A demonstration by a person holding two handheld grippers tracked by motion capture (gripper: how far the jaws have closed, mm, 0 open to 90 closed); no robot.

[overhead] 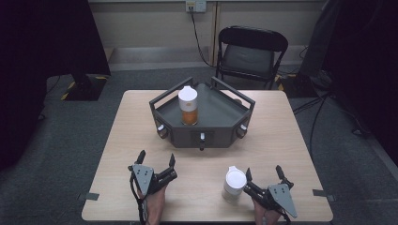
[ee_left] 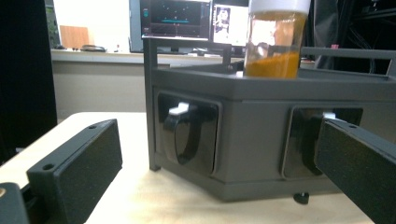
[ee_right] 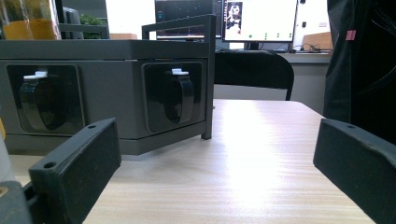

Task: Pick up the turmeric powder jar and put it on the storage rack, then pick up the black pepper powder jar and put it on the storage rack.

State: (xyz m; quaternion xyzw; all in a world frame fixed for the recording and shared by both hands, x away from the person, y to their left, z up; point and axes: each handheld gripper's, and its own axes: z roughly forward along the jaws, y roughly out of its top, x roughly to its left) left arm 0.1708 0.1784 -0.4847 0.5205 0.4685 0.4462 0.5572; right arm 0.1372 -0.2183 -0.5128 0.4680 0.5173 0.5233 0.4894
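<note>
**A:** What did the surface and the room look like?

**B:** A pale wood-grain desk [overhead: 277,136] stood on grey carpet. Behind it sat a black folding chair [overhead: 249,54] against a light wall with a power socket [overhead: 195,5] and a cable hanging down. Dark curtains hung at both sides. The gripper views showed lit monitors [ee_right: 259,19] on a counter at the back.

**A:** What stood on the desk?

**B:** A dark grey angular tray stand [overhead: 220,112] with raised rails sat toward the far middle. Its front faces carried black knobs [ee_left: 184,135] set in recesses. On its top, left of centre, a clear jar with a white lid [overhead: 188,105] stood upright, holding orange powder. A second white-lidded jar [overhead: 233,183] stood upright on the near desk, right of centre.

**A:** And the claws?

**B:** The left claw [overhead: 156,159] rested near the front edge, left of centre, jaws spread wide with nothing between them, pointing at the stand. The right claw [overhead: 263,172] lay near the front right, also spread wide and holding nothing. The near jar stood just beside its left jaw; whether they touched, I couldn't tell.

**A:** Anything in the way?

**B:** Bare desk lay between each claw and the stand.
</note>
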